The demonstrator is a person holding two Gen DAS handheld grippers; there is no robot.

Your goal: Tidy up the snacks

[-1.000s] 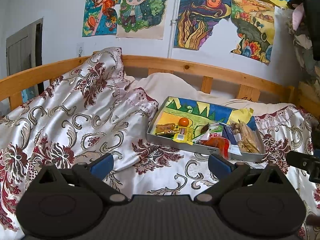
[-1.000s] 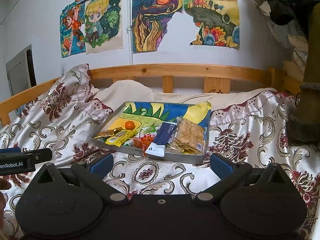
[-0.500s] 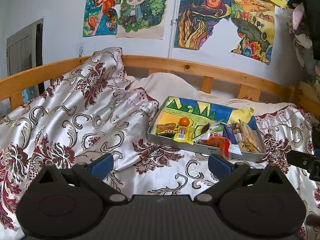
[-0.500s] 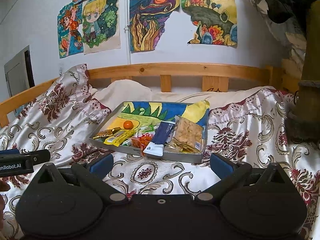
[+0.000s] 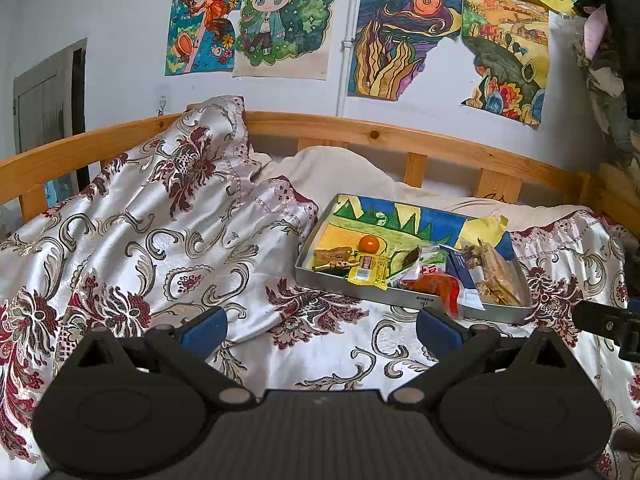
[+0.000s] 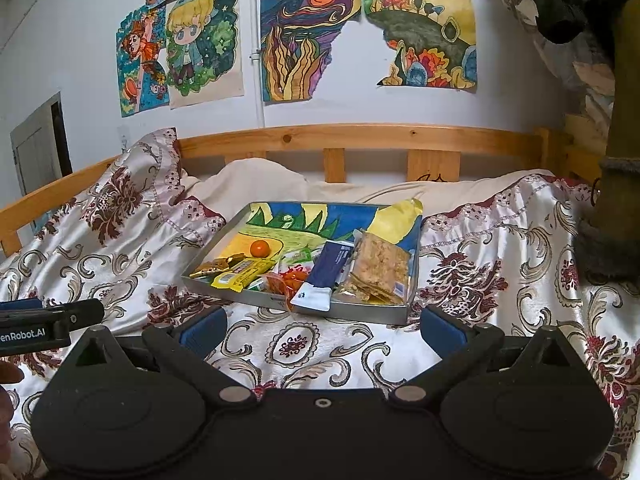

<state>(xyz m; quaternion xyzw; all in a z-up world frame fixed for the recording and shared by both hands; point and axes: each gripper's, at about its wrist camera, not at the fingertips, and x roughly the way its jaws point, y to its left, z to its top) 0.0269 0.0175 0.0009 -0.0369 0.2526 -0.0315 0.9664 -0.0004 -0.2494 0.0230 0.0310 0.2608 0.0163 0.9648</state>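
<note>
The right wrist view looks almost straight onto the metal tray [image 6: 362,313] lying on the floral bedspread [image 6: 500,264] of the bed, so its snacks read clearly: a small orange ball [image 6: 261,248] at the far left, gold-wrapped pieces [image 6: 216,266] and a yellow bar [image 6: 240,274] near the left edge, an orange packet [image 6: 286,280] hanging over the near rim, a blue and white packet [image 6: 326,276] beside it, and a clear bag of crackers [image 6: 378,272] on the right. The left wrist view sees the same tray [image 5: 416,300] from further left, off to its right side, with the crackers [image 5: 496,276] partly bunched behind the blue packet [image 5: 460,272]; it shows far more of the heaped bedspread [image 5: 160,220] against the wooden bed rail [image 5: 400,136]. Each view catches the other tool's tip at its edge, and a bit of a hand [image 6: 8,374] shows at the right view's left edge. Both tools are held low and level, aimed at the far wall with its drawings [image 6: 300,36]. The left tongs [image 5: 320,322] are spread wide and released, gripping nothing, above the bedspread near the tray's front. The right tongs [image 6: 322,324] are likewise wide apart and hold nothing, just short of the tray's near rim.
</note>
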